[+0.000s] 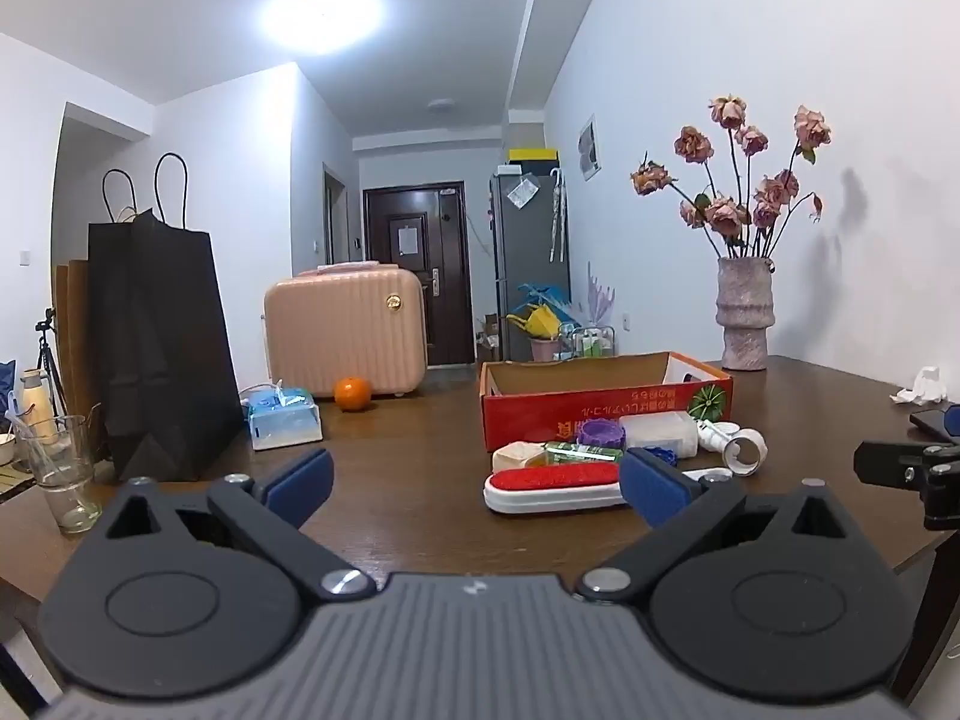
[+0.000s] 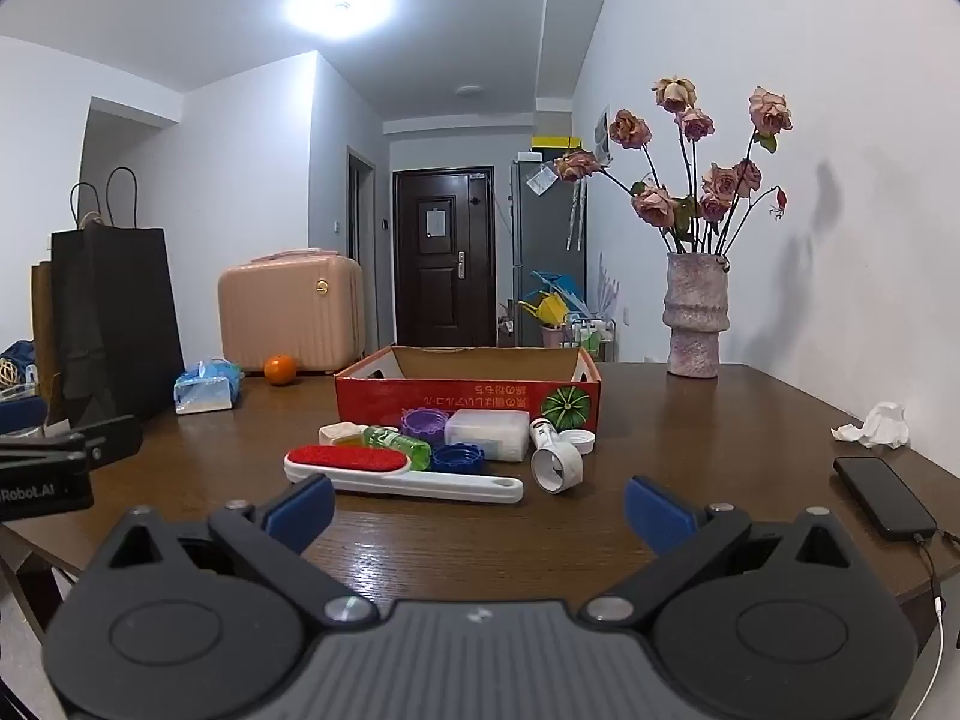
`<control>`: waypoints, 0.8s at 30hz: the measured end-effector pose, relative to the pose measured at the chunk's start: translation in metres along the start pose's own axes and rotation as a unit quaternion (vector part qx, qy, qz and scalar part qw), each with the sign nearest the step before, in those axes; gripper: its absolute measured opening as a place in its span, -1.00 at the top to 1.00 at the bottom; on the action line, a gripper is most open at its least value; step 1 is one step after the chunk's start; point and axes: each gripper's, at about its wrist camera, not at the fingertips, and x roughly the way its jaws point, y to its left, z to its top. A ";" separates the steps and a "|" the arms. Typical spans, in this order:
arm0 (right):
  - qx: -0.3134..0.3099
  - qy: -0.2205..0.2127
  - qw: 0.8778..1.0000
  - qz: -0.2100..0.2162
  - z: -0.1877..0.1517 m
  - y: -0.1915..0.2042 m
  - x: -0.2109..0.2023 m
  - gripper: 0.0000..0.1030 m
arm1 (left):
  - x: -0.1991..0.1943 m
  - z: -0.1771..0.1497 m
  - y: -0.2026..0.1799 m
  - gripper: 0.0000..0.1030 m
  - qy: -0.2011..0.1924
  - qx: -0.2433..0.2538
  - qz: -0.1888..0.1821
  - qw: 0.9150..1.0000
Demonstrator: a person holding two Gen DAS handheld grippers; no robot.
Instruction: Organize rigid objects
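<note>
Both grippers, left (image 1: 474,483) and right (image 2: 477,507), are spread wide, nothing held. Just ahead, the white plastic lint brush with red pad (image 2: 384,471) looks light and stiff, best pinched across its slim handle.

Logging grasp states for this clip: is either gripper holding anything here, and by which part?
Nothing is held. The left gripper and right gripper both have their jaws wide open over bare table, short of the lint brush and the other small items.

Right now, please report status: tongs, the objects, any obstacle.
Left tongs open, empty; right tongs open, empty. Lint brush and small items on table, before red box. Nothing blocking.
</note>
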 end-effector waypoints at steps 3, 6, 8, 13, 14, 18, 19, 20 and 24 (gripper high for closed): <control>0.003 0.003 1.000 0.000 0.000 0.001 -0.001 -1.00 | 0.002 0.000 0.004 -1.00 0.015 0.000 -0.005 1.000; 0.006 0.006 1.000 0.002 0.001 0.001 -0.002 -1.00 | -0.007 0.002 -0.004 -1.00 -0.003 0.017 -0.002 1.000; 0.009 0.009 1.000 0.004 0.000 0.001 0.000 -1.00 | -0.012 0.003 -0.005 -1.00 -0.002 0.018 -0.004 1.000; 0.017 0.016 1.000 0.004 0.000 -0.006 0.008 -1.00 | 0.004 0.002 -0.003 -1.00 0.005 0.016 -0.005 1.000; 0.018 0.017 1.000 0.004 0.001 -0.006 0.008 -1.00 | 0.004 0.002 -0.003 -1.00 0.006 0.016 -0.006 1.000; 0.018 0.016 1.000 0.002 -0.002 -0.005 0.008 -1.00 | 0.002 -0.001 -0.002 -1.00 0.006 0.015 -0.008 1.000; 0.016 0.015 1.000 0.002 -0.003 -0.003 0.007 -1.00 | 0.002 -0.001 -0.002 -1.00 0.006 0.015 -0.008 1.000; 0.015 0.015 1.000 0.002 -0.003 -0.003 0.007 -1.00 | 0.002 0.000 -0.002 -1.00 0.006 0.014 -0.008 1.000; 0.012 0.014 1.000 0.005 -0.002 -0.002 0.005 -1.00 | 0.003 0.000 -0.002 -1.00 0.005 0.016 -0.009 1.000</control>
